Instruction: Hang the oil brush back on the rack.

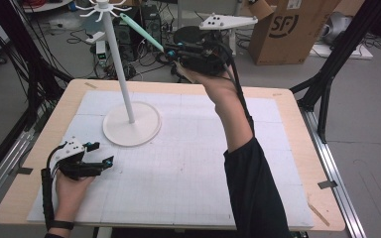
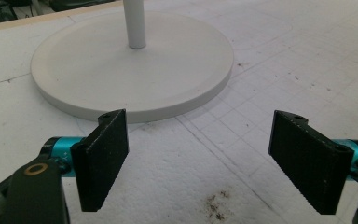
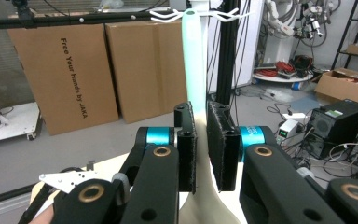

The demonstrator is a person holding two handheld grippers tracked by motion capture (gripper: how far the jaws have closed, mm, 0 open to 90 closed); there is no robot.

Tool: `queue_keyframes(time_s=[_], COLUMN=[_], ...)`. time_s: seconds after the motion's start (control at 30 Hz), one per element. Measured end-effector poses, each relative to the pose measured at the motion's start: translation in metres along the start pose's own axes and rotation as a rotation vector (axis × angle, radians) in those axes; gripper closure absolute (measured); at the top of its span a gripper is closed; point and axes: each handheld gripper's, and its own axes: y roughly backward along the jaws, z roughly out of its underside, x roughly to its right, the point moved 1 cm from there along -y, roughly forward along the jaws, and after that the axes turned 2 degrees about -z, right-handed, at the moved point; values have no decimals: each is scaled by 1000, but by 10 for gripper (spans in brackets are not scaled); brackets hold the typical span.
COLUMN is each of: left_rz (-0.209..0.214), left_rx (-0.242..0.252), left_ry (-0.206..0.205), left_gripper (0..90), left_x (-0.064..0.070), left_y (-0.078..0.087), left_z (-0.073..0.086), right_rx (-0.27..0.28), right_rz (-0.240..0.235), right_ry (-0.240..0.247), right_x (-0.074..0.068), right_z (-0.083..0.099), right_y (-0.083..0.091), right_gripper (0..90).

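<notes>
Mint spoon (image 1: 141,30), right hand-held gripper (image 1: 171,51) clamping it

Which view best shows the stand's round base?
The left gripper view: the base sits close, beyond that gripper's open jaws. The high view shows it whole but small.

My table (image 1: 297,124): pale wood top, white gridded mat (image 1: 188,168) covering most of it. White stand's round base (image 1: 131,124) sits on mat, left of centre. Brown stain specks on mat near me.
</notes>
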Motion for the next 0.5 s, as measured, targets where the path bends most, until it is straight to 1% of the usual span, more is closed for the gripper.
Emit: queue_keyframes(time_s=[0.1, 0.17, 0.37, 0.5], left_rz=[1, 1, 1, 1], left_rx=[-1, -1, -1, -2], left_ry=[-3, -4, -5, -7], left_gripper=[206, 206, 206, 206], left_x=[0, 0, 0, 0], left_y=[0, 0, 0, 0], left_z=[0, 0, 0, 0], right_rx=[2, -9, -15, -17], right_rz=[-3, 6, 21, 17], right_ry=[1, 8, 9, 10], right_x=[-1, -2, -1, -1], right_z=[-1, -1, 0, 1], right_y=[-3, -5, -6, -8], right_gripper=[828, 828, 828, 828])
